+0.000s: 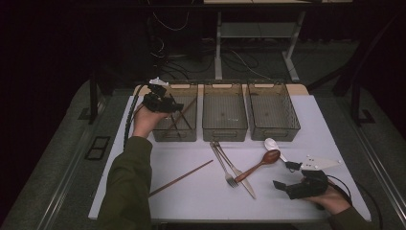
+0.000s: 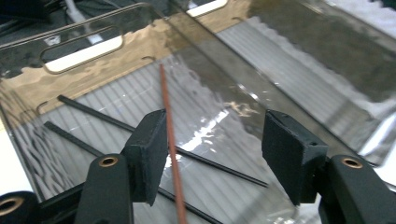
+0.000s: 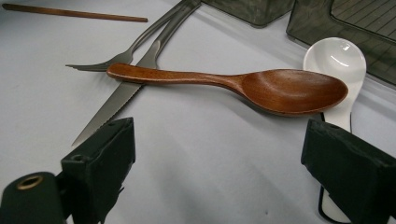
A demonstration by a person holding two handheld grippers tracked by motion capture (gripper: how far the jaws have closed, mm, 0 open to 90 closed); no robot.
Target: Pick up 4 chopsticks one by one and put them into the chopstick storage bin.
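Reddish-brown and slim, the wooden chopstick point(image 2: 169, 140) in front of our left gripper point(image 2: 212, 140) is a straight, smooth stick of even thickness. In the left gripper view it runs from the bottom edge up toward the far wall of the left bin point(image 2: 84, 56), passing just beside the inner face of the left-hand pad point(image 2: 148, 154); the other pad stands well apart from it, so the jaws are spread and nothing is pinched. Two black chopsticks point(image 2: 140, 133) lie crossed beneath it on the ribbed floor of the bin, which is smoky, see-through plastic with a slotted handle.

From the high view we hold the left gripper point(image 1: 163, 101) over the near left corner of that bin point(image 1: 190, 87), the leftmost of three in a row at the far side of the white table point(image 1: 311, 124). A second brown chopstick point(image 1: 181, 178) lies slantwise on the table.

Our right gripper point(image 1: 287, 178) rests low near the right front of the table, its jaws wide apart and empty. Just ahead of it lie a wooden spoon point(image 3: 261, 86), a white spoon point(image 3: 337, 60), a fork point(image 3: 126, 55) and a knife point(image 3: 116, 100); the wooden spoon's handle crosses the knife.
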